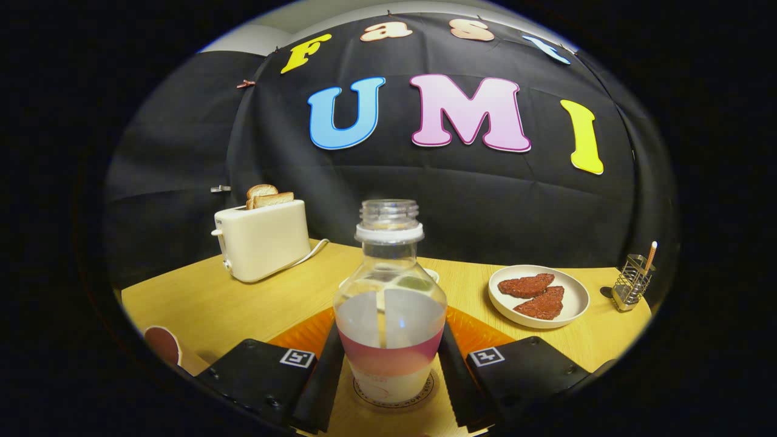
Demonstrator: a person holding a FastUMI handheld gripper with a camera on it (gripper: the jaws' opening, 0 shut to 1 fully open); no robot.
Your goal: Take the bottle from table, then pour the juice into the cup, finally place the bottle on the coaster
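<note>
A clear, uncapped bottle [389, 303] with a pink and white label stands upright between my fingers. Its base rests on a round coaster [397, 400] with a ring of print on the wooden table. My gripper [389, 331] is shut on the bottle, one finger [328, 370] pressing its left side and the other its right side at label height. A cup [162, 343] with a reddish-brown inside stands to the left of my left finger, partly cut off. An orange mat [479, 331] lies just behind the bottle.
A cream toaster [262, 239] with two slices of toast stands at the back left, its cord trailing on the table [230, 303]. To the right, a white plate [573, 303] holds two dark red patties. A wire holder [631, 282] with a stick stands far right.
</note>
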